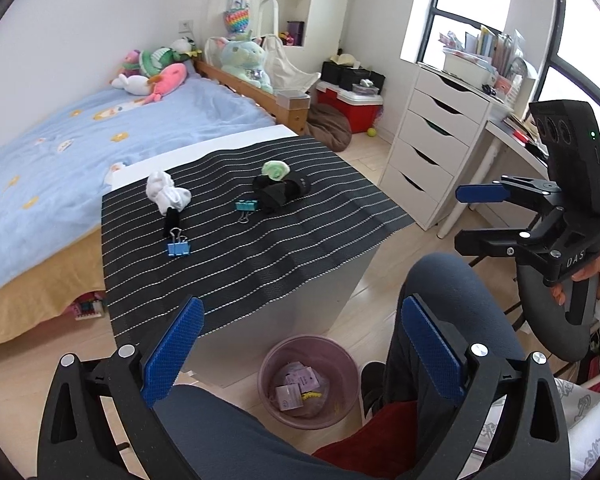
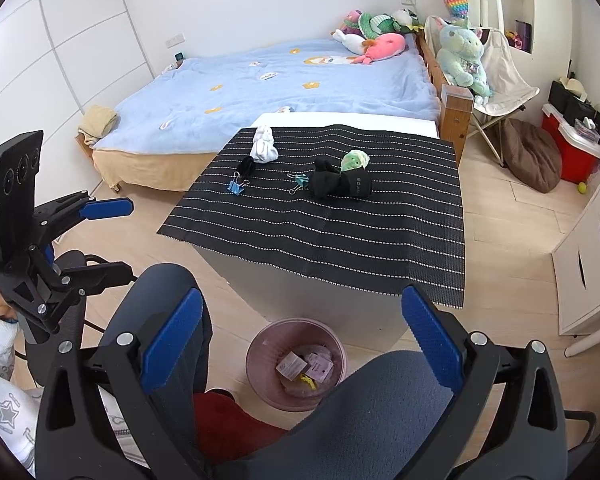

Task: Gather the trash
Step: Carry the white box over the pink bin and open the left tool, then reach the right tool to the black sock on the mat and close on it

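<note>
Held the left gripper (image 1: 302, 346) wide open, nothing between its blue pads (image 1: 172, 350), above the knees (image 1: 456, 300). Held the right gripper (image 2: 302, 338) equally wide and empty, touching nothing; seen also from the left wrist view at 3 o'clock, well apart from the table (image 1: 268, 312).

Saw the pink trash bin (image 1: 340, 354) on the floor at 6 o'clock, just beside the table's near side, with paper packets (image 1: 296, 390) and a small yellow scrap (image 1: 311, 395) inside. On the striped mat (image 2: 340, 232): a white sock bundle (image 2: 263, 146) at 11 o'clock, a blue binder clip (image 2: 237, 186) just before it, a teal binder clip (image 2: 299, 182) touching a black sock bundle (image 2: 338, 186), and a green crumpled wad (image 2: 354, 159) resting on this bundle. Beyond the table, a bed (image 2: 260, 84) with plush toys (image 2: 374, 36).
</note>
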`<action>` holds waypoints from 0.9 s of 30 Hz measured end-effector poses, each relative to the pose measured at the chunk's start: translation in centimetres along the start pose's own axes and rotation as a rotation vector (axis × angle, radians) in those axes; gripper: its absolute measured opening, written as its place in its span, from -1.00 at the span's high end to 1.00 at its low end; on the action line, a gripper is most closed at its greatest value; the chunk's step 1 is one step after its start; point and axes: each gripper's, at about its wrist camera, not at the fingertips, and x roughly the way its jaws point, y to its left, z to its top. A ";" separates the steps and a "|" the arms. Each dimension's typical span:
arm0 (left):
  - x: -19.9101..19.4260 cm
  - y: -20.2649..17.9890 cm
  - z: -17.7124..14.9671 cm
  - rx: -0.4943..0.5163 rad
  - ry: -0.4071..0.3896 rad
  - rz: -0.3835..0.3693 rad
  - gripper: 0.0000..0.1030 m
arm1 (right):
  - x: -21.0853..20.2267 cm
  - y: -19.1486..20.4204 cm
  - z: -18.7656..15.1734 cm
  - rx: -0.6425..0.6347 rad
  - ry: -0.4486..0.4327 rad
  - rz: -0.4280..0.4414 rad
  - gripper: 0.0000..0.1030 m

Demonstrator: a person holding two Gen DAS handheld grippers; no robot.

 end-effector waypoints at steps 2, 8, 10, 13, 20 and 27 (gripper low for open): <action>0.1 0.4 0.0 -0.016 -0.003 0.003 -0.85 | 0.1 0.0 0.1 0.001 0.001 0.000 -0.91; 0.0 1.6 0.6 -0.040 -0.025 0.018 -0.85 | 1.2 -0.2 2.3 -0.026 -0.003 -0.004 -0.91; 0.0 2.0 0.7 -0.050 -0.029 0.019 -0.85 | 1.8 -0.3 3.4 -0.038 -0.008 -0.007 -0.91; -0.1 2.6 1.0 -0.062 -0.037 0.021 -0.85 | 3.2 -0.7 5.1 -0.054 -0.003 -0.010 -0.91; 0.2 3.8 1.6 -0.083 -0.044 0.035 -0.85 | 7.3 -1.7 8.3 -0.116 0.019 -0.040 -0.91; 0.7 4.3 1.5 -0.096 -0.031 0.036 -0.85 | 11.6 -3.2 10.6 -0.188 0.067 -0.070 -0.91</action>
